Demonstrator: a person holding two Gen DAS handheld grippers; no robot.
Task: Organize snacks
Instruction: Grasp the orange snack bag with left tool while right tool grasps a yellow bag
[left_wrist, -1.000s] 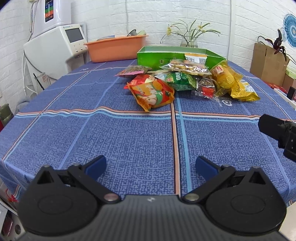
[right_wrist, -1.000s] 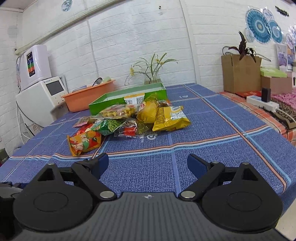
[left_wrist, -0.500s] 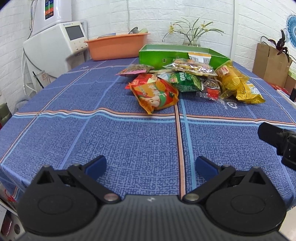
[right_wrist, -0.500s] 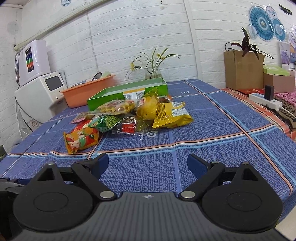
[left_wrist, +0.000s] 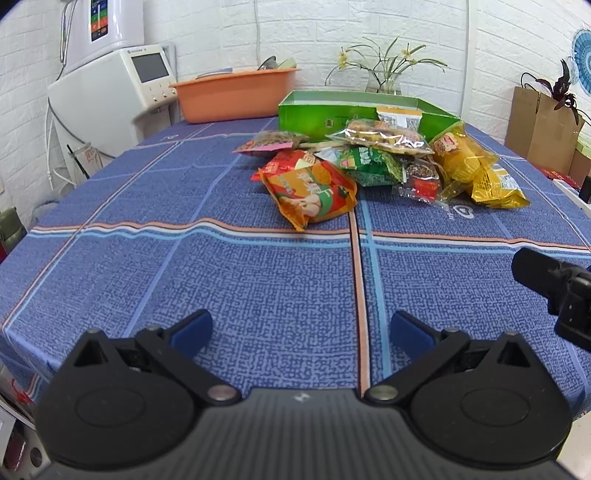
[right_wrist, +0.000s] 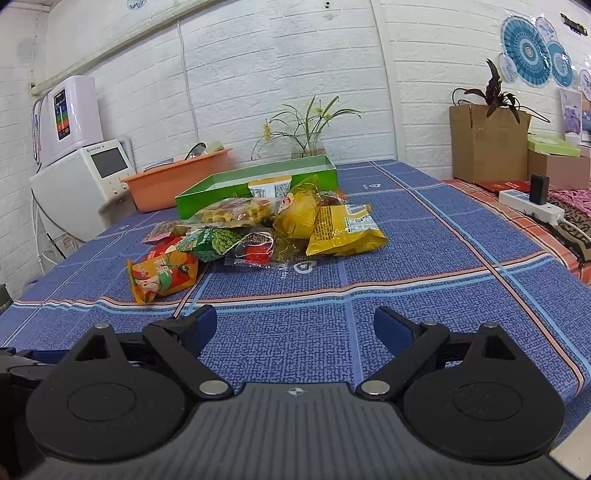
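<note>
Both spread wide and holding nothing, the left gripper (left_wrist: 299, 328) and right gripper (right_wrist: 295, 325) hover over the blue tablecloth (left_wrist: 258, 280), well short of the snack pile (left_wrist: 376, 166) heaped before the green box (left_wrist: 317, 110), where slick, overlapping packets risk sliding or snagging neighbours when pinched.

Both hand-held grippers nearer snack pile (left_wrist: 373, 166), tilted down

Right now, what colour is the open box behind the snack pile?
Bright green box, clearest in the left wrist view.
</note>
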